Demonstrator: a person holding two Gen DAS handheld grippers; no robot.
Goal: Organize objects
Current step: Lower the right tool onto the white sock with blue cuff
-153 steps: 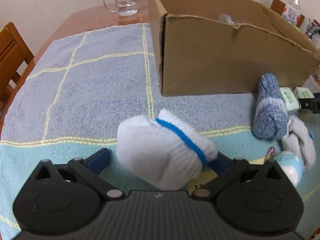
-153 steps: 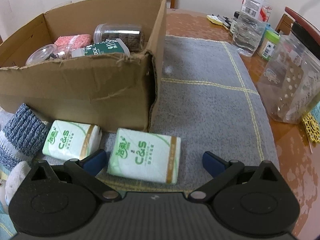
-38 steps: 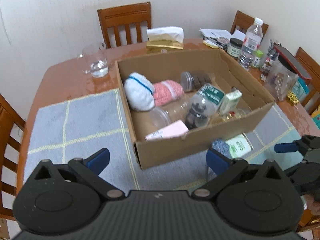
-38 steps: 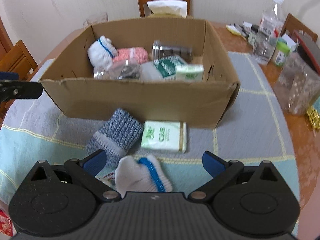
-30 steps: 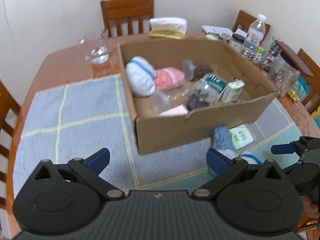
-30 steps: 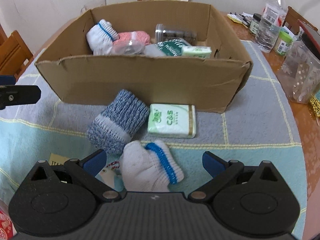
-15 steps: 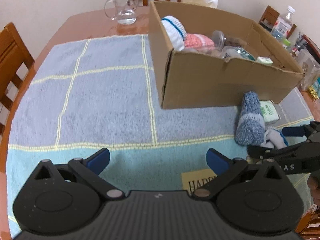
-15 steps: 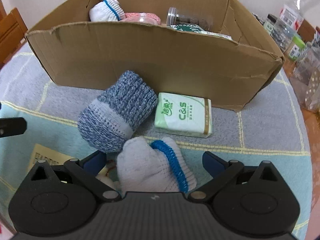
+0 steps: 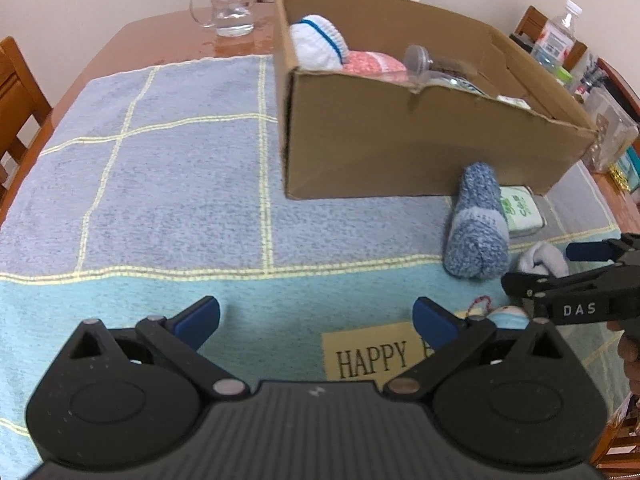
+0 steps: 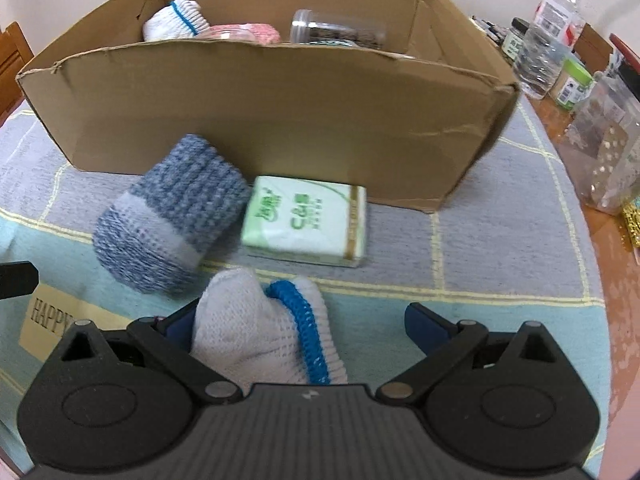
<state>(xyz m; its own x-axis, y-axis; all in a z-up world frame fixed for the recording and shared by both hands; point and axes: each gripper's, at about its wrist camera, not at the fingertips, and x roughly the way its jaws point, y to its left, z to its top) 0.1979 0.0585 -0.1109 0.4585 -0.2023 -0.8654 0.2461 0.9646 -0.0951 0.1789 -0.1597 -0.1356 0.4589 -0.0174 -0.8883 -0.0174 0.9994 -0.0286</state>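
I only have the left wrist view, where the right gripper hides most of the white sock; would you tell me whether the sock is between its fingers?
Observer: Yes. In the right wrist view the white sock with the blue band lies between the fingers of the right gripper.
Operator: Thank you. Are the jaws closed on it?
Observer: No, they stand open. The sock sits toward one finger, with a clear gap to the other.
Operator: And is the tissue pack free of the blue-grey sock?
Observer: Not quite. The tissue pack lies flat in front of the cardboard box, and the cuff of the blue-grey sock rests against its edge.
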